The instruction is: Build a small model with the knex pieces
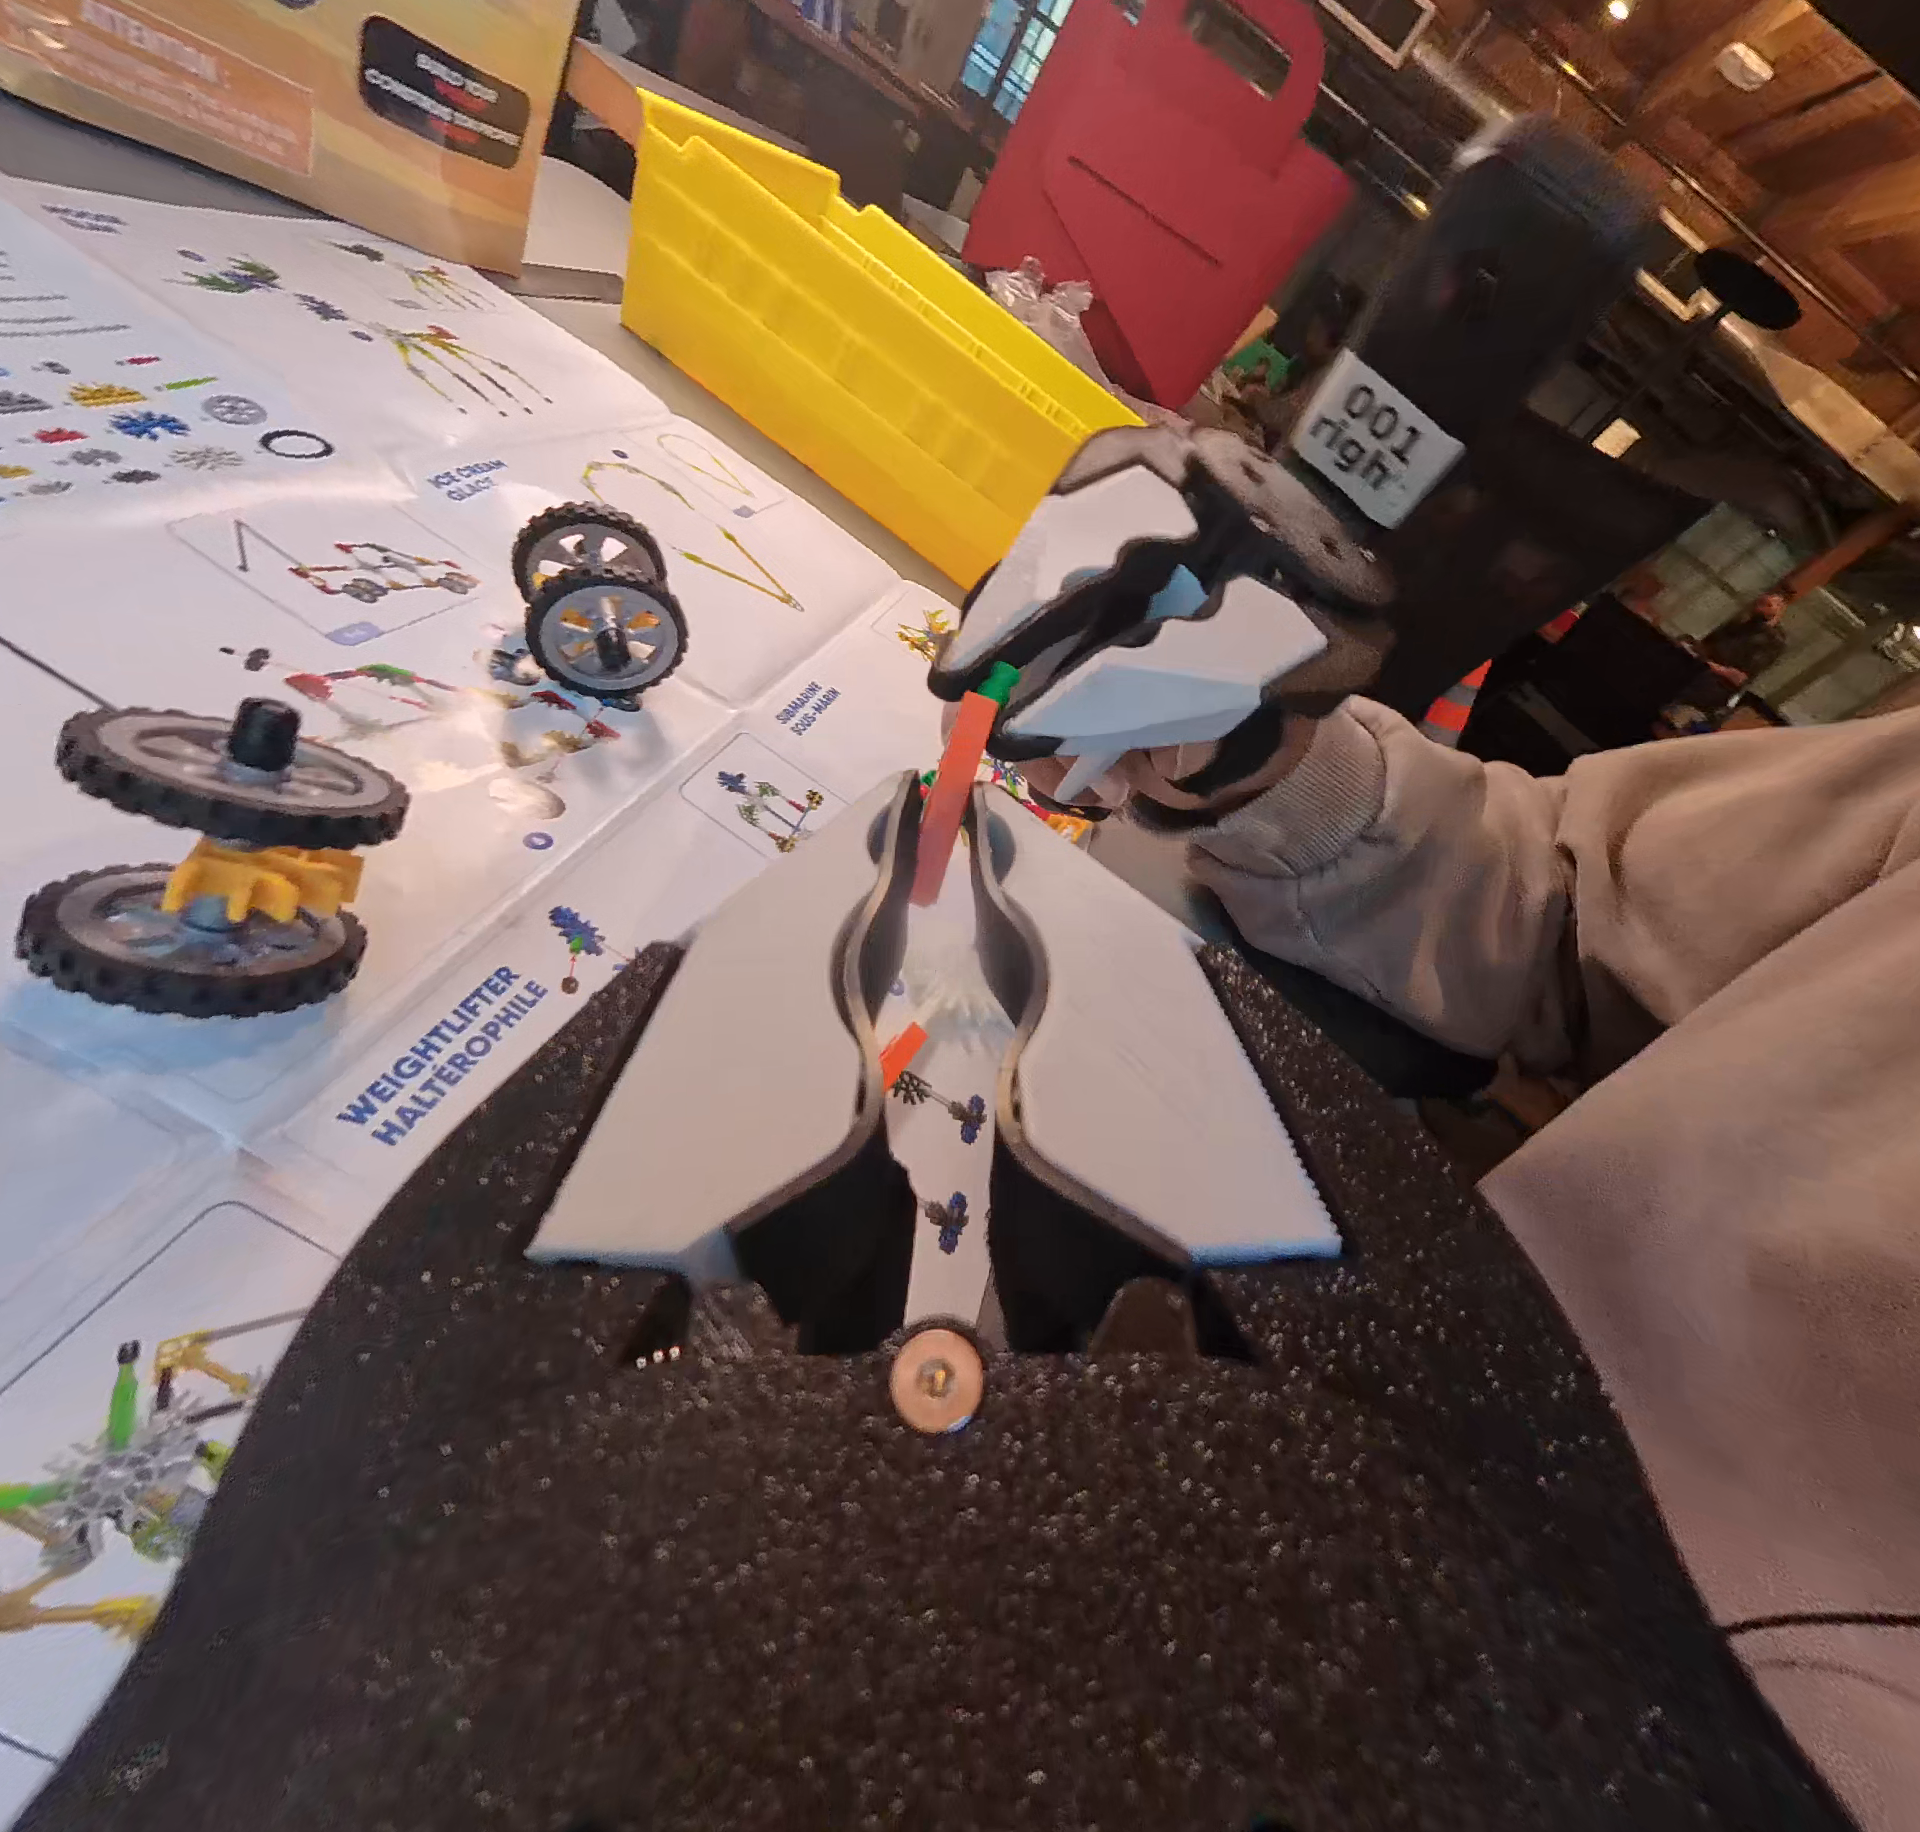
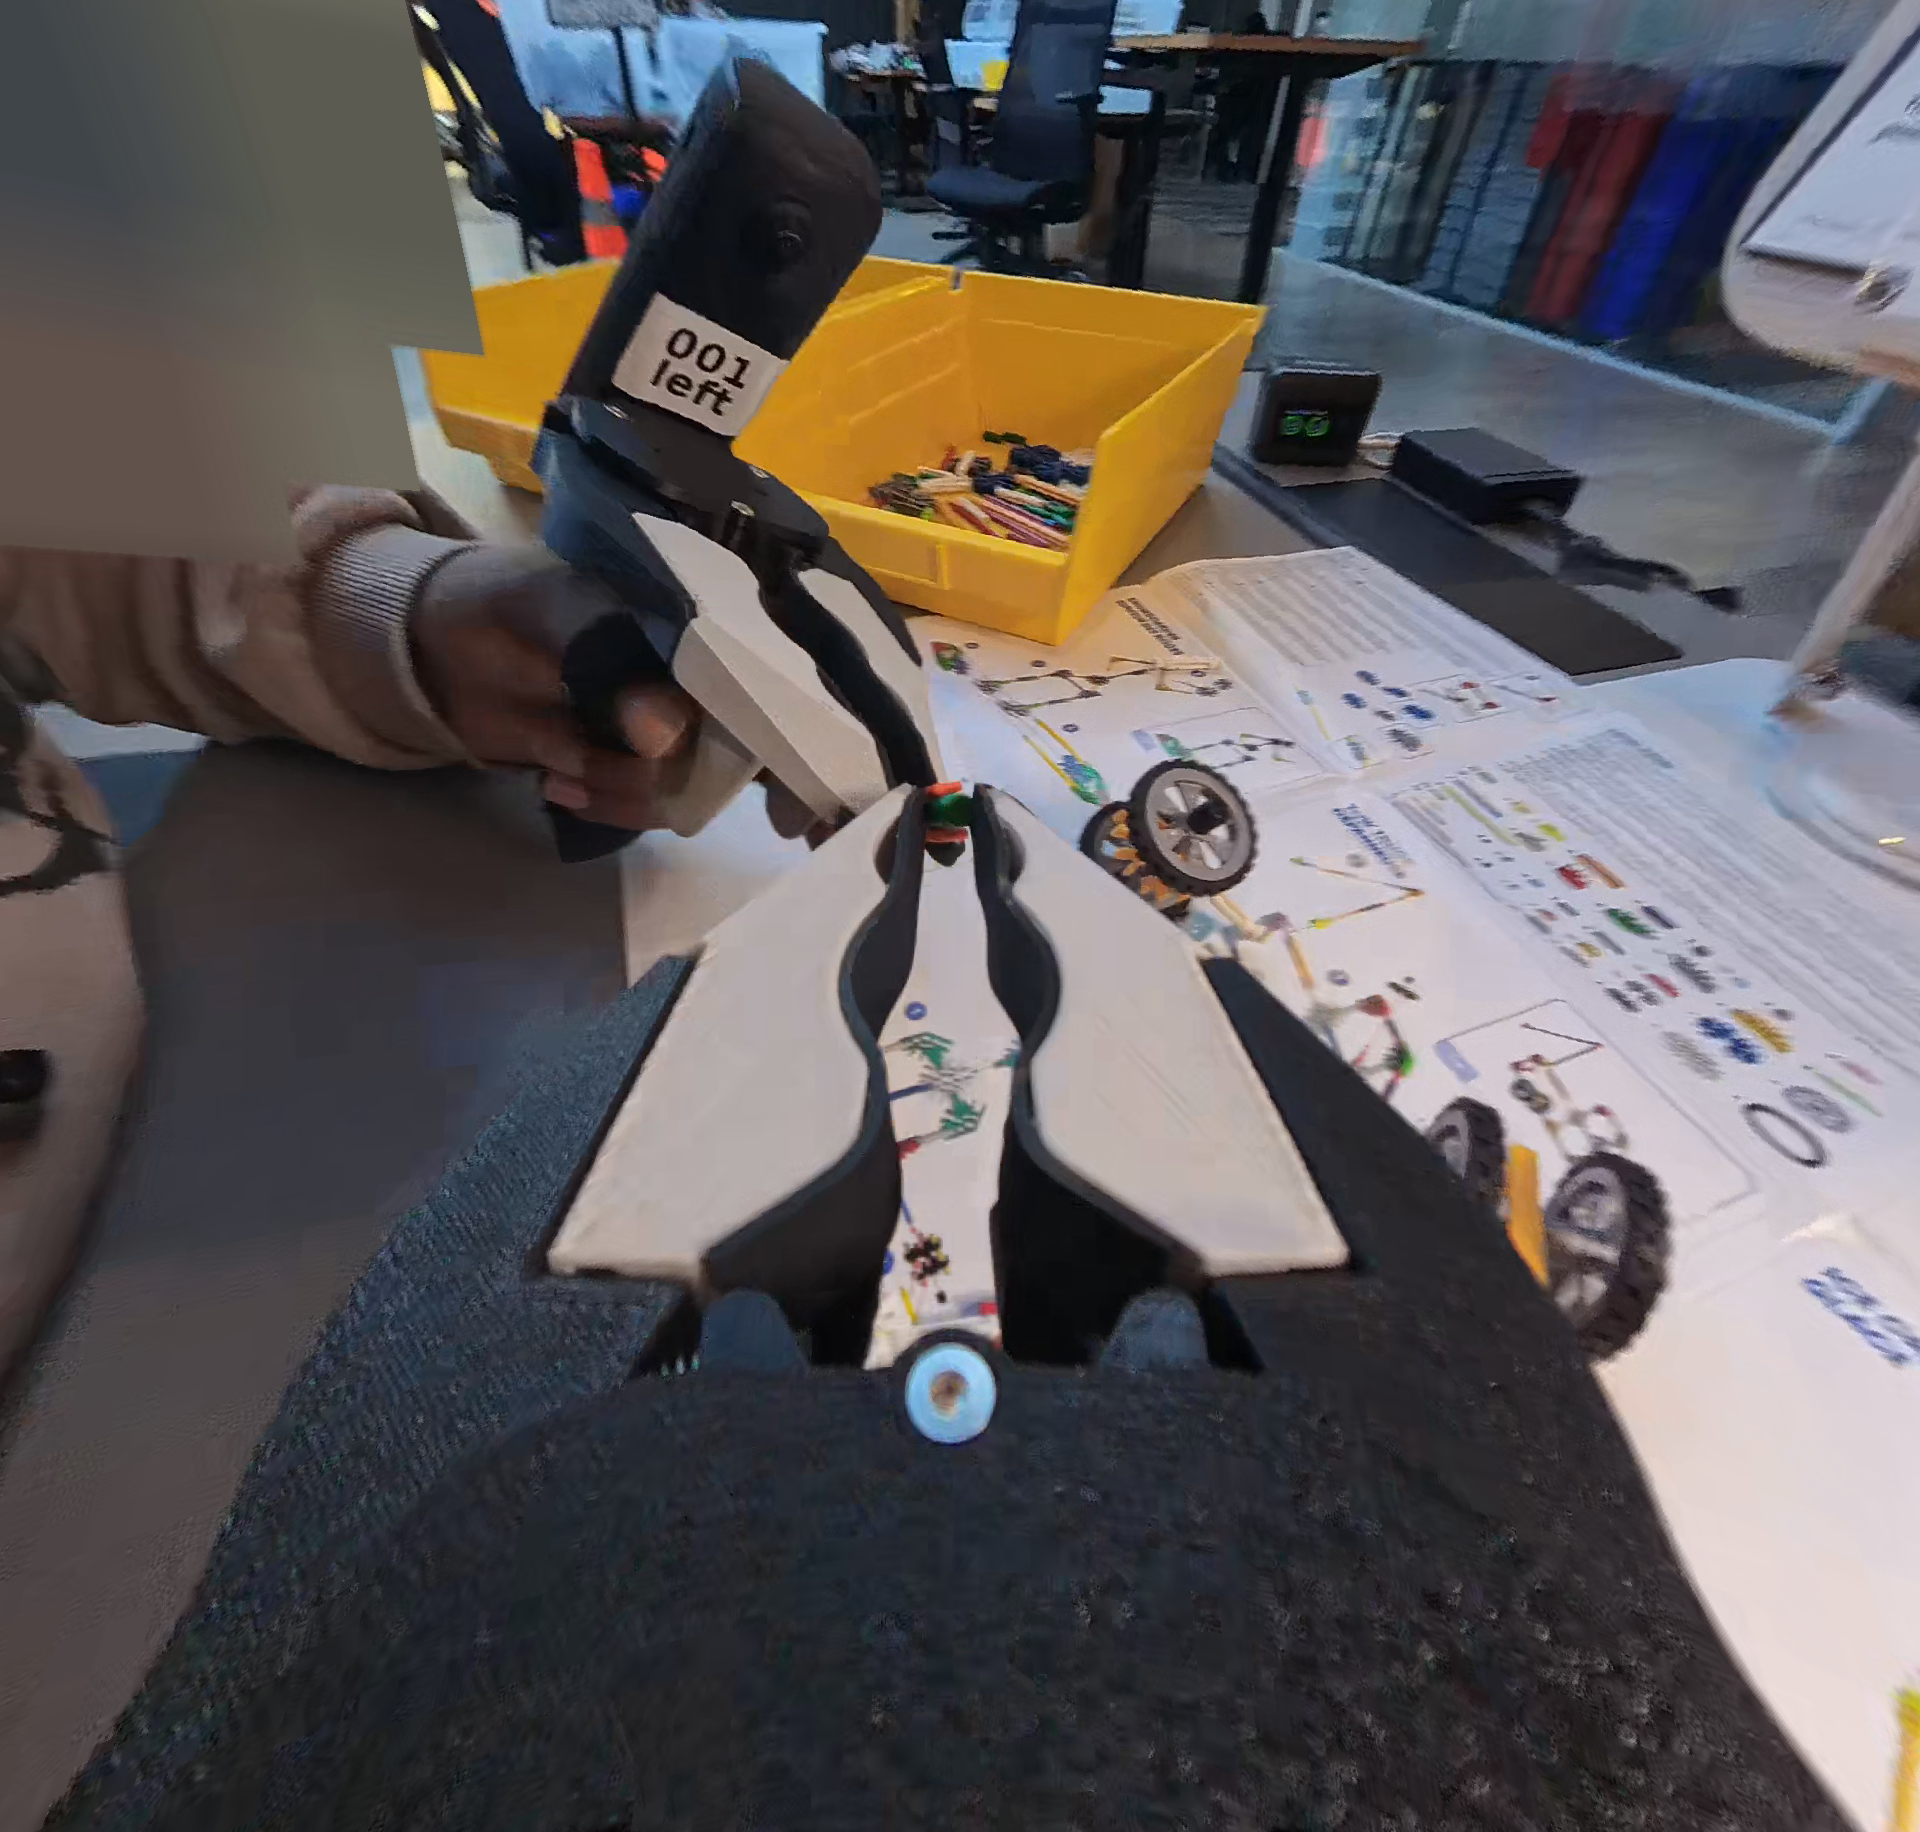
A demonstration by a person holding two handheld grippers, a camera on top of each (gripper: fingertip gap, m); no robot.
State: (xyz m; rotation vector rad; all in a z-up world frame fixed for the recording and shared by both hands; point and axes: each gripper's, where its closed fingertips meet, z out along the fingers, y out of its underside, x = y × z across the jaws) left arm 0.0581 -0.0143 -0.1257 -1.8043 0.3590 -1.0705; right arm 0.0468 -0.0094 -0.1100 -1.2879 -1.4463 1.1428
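While my two grippers meet tip to tip above the sheet [image 1: 436,826], each one pinches an end of the same small piece. The left gripper [image 1: 943,826] has its fingers pressed together on the lower part of an orange rod [image 1: 951,795], which stands tilted between the tips. The right gripper [image 2: 948,821] closes on the green connector [image 2: 948,814] at the rod's upper end; from the left wrist view I see that connector [image 1: 995,683] right at its tips.

The sheet, printed with coloured model diagrams, covers most of the tabletop [image 2: 343,951]. On it, left of my left gripper, lies a pair of black-tyred wheels on a yellow hub [image 1: 218,847], and farther off a smaller wheel pair [image 1: 597,598]. A yellow bin [image 2: 1039,380] stands at the far side; in the right wrist view it holds a heap of coloured rods [image 2: 997,499]. Beyond it I see a red carton [image 1: 1153,172] with a handle cut-out, and a printed box [image 1: 291,57] at the far left.
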